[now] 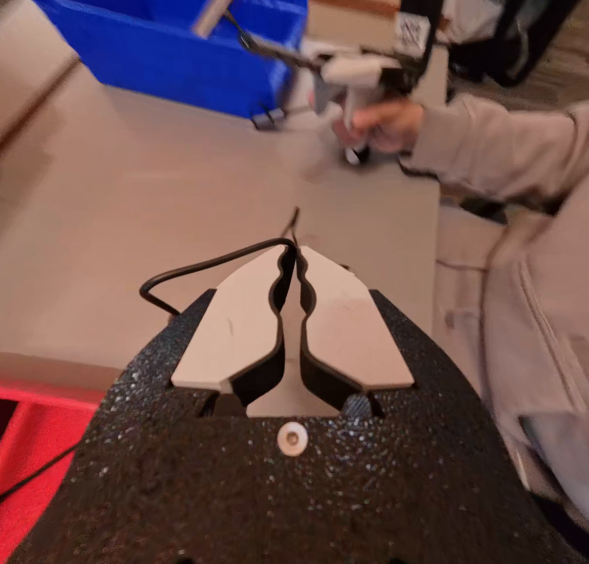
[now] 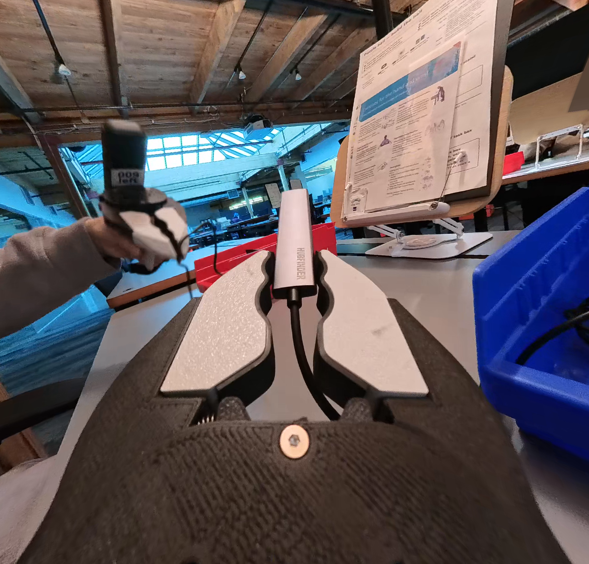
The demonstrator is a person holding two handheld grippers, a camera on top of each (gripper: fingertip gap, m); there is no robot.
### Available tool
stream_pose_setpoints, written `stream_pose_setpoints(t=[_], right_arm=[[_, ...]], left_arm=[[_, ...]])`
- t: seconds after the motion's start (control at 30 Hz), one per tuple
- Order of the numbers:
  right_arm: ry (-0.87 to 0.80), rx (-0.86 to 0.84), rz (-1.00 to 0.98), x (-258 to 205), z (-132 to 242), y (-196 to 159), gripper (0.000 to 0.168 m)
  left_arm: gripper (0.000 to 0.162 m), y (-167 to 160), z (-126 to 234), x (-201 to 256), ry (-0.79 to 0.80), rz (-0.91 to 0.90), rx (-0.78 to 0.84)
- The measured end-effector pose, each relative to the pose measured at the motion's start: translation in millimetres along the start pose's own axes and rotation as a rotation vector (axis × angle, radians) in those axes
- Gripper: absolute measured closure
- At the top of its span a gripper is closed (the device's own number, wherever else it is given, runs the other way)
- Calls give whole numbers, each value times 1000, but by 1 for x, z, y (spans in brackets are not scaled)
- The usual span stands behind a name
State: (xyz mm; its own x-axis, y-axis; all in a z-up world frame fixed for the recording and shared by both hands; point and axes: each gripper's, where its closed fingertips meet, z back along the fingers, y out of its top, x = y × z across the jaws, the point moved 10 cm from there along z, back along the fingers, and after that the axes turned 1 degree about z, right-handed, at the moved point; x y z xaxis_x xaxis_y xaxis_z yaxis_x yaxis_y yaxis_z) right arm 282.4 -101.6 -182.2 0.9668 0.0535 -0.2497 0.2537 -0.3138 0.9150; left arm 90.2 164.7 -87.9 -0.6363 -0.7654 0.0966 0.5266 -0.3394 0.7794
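- Hub, stiff metal bar, looks light and smooth; right gripper clamps its cable end, above the table.
- Cable is thin, floppy; left gripper pinches it at the closed tips.
- Blue bin stands beside.

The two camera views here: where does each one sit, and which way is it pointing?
Left wrist view: on the left gripper, looking down at the table; it pinches a thin black cable; the person's sleeve shows.
Right wrist view: on the right gripper, tilted up toward the ceiling, clamping a grey hub.
Shared: blue bin, red bin, each other's gripper.
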Motion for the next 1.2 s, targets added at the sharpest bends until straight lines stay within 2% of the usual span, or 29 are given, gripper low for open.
stream_pose_setpoints(t=[0.03, 0.13, 0.23, 0.3, 0.37, 0.47, 0.53, 0.6, 0.73, 0.83, 0.9, 0.97, 1.07, 1.13, 1.2], right_arm=[[1, 2, -3, 0, 0, 0, 144], [11, 0, 2, 0, 0, 0, 144], [20, -17, 23, -3, -2, 0, 144], [20, -27, 34, -4, -3, -1, 144], [25, -28, 33, -4, -3, -1, 144], [29, -22, 25, -3, -3, 0, 144], [31, -22, 28, -3, -3, 0, 144], [29, -23, 36, -4, -3, 0, 144], [31, -21, 37, -4, -3, 0, 144], [36, -12, 35, -4, -2, 0, 144], [44, -11, 36, -4, -1, 0, 144], [46, -12, 35, -4, -1, 0, 144], [47, -2, 19, -3, -1, 0, 144], [46, 19, -1, 0, 1, 1, 144], [39, 46, -23, 3, 4, 1, 144]], left_arm=[[159, -11, -2, 5, -38, -17, -48], [143, -46, -5, 16, -102, -64, -252], [128, -68, 1, 20, -49, -137, -418], [124, -65, 4, 27, 5, -188, -419], [123, -53, 1, 40, -26, -261, -381], [119, -33, -15, 56, 89, -589, -320], [113, -24, -34, 59, 204, -838, -354], [110, -16, -58, 61, 251, -1041, -398], [115, -13, -102, 69, 156, -1469, -563], [121, -20, -124, 65, 32, -1651, -742], [117, -19, -131, 57, 3, -1669, -795], [117, -10, -134, 48, 20, -1594, -795], [122, 2, -138, 46, -108, -1323, -749], [131, 4, -145, 40, -184, -1075, -815], [138, 4, -151, 26, -164, -920, -865]])
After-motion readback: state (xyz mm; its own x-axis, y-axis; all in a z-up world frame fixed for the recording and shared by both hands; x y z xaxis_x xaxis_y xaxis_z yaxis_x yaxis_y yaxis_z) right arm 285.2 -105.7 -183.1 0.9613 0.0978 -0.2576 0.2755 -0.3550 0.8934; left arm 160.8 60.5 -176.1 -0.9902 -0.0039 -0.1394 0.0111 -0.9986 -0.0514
